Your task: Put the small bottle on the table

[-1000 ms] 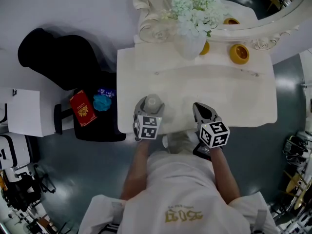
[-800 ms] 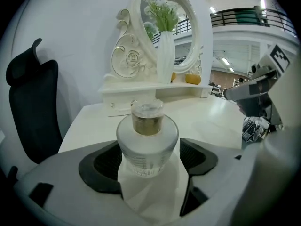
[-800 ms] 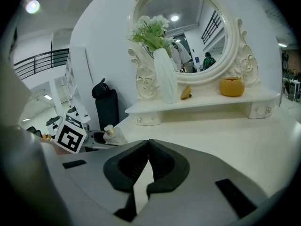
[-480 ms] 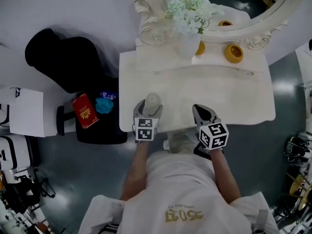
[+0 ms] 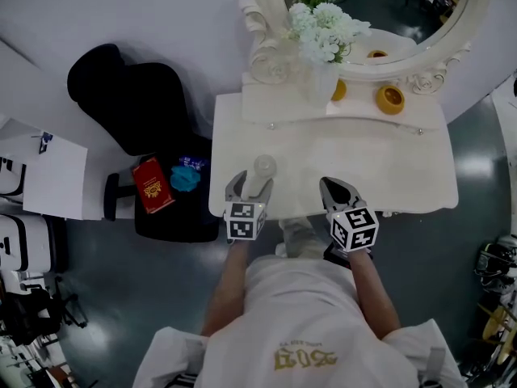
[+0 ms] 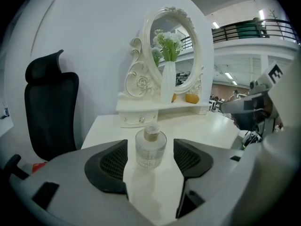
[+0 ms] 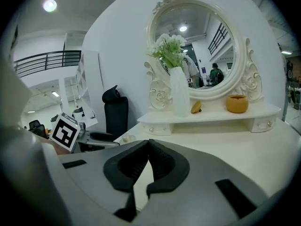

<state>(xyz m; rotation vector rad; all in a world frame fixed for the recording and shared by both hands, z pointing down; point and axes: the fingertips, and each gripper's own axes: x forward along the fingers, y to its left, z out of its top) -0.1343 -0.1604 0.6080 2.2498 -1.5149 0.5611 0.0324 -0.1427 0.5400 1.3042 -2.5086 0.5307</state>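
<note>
The small clear glass bottle (image 5: 264,166) (image 6: 150,147) with a tan neck stands upright on the white dressing table (image 5: 380,164). It is near the table's front left edge. My left gripper (image 5: 249,187) (image 6: 150,155) sits just behind it with the bottle between the jaw tips. A gap shows on each side of the glass, so the pads do not press on it, and the jaws are closing. My right gripper (image 5: 336,189) (image 7: 147,160) hovers at the front edge to the right, shut, with nothing between its pads.
An ornate oval mirror (image 5: 440,35) stands at the back of the table. With it are a white vase of flowers (image 5: 323,79) and an orange bowl (image 5: 390,98). A black office chair (image 5: 133,103) and a dark stool with a red box (image 5: 152,184) are to the left.
The left gripper has drawn back slightly toward the person, leaving the bottle standing on the table just ahead of its jaws. The head view has shifted. The right gripper stays put.
</note>
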